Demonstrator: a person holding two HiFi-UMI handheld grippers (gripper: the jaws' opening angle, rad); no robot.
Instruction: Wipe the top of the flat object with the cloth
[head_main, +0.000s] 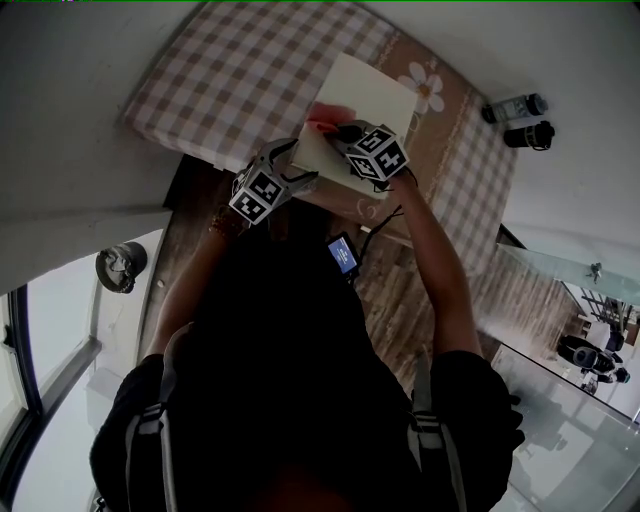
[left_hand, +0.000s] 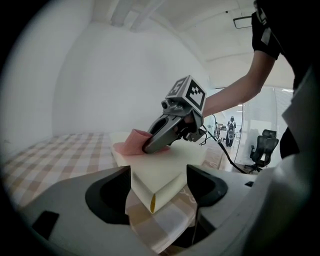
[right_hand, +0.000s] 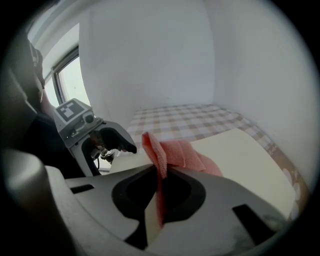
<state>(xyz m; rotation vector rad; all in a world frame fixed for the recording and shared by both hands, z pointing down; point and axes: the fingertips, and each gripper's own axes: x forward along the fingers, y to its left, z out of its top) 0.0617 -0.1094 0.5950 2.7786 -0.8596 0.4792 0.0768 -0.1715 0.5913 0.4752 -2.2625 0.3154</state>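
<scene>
A thick cream flat object (head_main: 370, 95) lies on a checked tablecloth (head_main: 240, 70). My right gripper (head_main: 330, 128) is shut on a pink cloth (right_hand: 180, 152) and holds it down on the object's top (right_hand: 245, 160) near its left edge. From the left gripper view the cloth (left_hand: 131, 140) bunches under the right gripper (left_hand: 150, 146). My left gripper (left_hand: 159, 175) stands with jaws spread wide. The near corner of the flat object (left_hand: 170, 160) pokes in between them, and they flank its two side faces without a clear squeeze. In the head view the left gripper (head_main: 300, 170) sits at that corner.
The table's near edge runs just under both grippers. Two dark bottles (head_main: 515, 107) stand on the floor at the right. A small device with a blue screen (head_main: 342, 253) hangs at the person's chest, its cable trailing. An office chair (left_hand: 262, 147) stands beyond a glass partition.
</scene>
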